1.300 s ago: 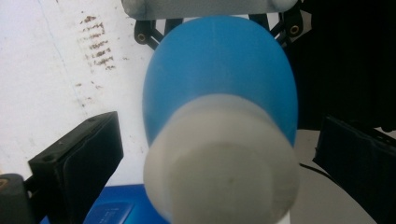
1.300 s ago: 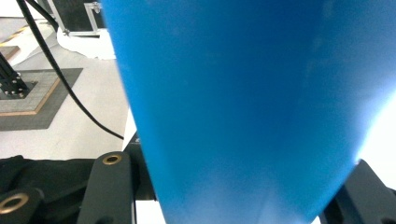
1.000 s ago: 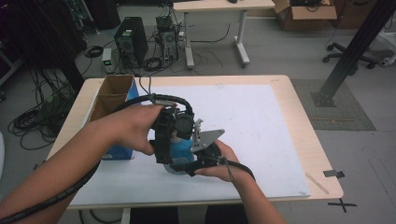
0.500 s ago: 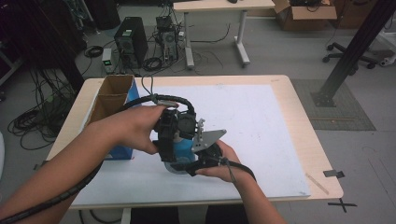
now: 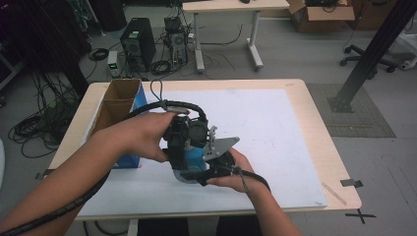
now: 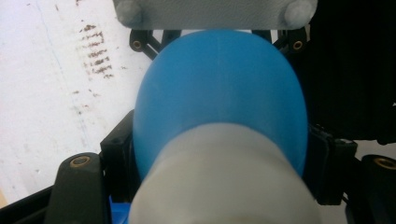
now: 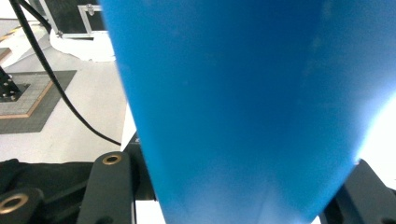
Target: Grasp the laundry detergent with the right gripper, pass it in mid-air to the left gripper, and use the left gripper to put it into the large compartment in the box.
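Blue bulb with white neck (image 6: 219, 116), held above the white mat (image 5: 275, 123) near the table's front edge, between both grippers. Left gripper (image 5: 184, 140) jaws clamp its sides; right gripper (image 5: 216, 162) jaws likewise flank and grip it. Cardboard box (image 5: 115, 105) stands at left.

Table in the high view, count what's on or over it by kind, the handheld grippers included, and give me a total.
Black two-jaw handheld grippers: 2, left gripper and right gripper
Blue-and-white rounded plastic object held between them: 1
Open brown-and-blue cardboard box: 1
White sheet covering the tabletop: 1
Total: 5
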The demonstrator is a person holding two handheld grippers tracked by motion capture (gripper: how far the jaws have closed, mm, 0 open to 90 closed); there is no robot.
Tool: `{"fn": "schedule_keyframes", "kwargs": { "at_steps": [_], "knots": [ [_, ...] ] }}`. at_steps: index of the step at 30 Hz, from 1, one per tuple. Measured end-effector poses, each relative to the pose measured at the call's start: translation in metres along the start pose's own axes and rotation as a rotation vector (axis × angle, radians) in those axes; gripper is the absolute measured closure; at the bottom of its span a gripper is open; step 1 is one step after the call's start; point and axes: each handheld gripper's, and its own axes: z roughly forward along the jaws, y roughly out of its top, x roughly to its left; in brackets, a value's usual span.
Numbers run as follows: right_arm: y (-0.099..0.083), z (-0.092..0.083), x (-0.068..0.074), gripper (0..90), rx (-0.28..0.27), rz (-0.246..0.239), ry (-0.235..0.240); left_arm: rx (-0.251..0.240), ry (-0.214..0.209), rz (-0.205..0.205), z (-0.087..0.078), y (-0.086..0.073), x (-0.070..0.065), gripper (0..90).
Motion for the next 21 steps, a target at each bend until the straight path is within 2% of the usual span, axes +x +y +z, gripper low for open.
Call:
{"fn": "schedule_keyframes", "kwargs": {
  "at_steps": [11, 17, 21],
  "knots": [
    [0.0001, 0.0008, 0.0001, 43.5, -0.002, 0.000, 0.002, -0.003, 0.014, 0.003, -0.0006, -0.0014, 0.0005, 33.8],
    [-0.0001, 0.0013, 0.0006, 43.5, -0.003, -0.002, 0.002, -0.009, 0.009, 0.001, -0.0005, -0.0022, 0.0017, 36.6],
    [-0.0006, 0.0020, 0.0008, 43.5, 0.001, -0.004, -0.001, 0.006, 0.003, -0.005, 0.0004, -0.0012, 0.0021, 37.3]
  ]
}}
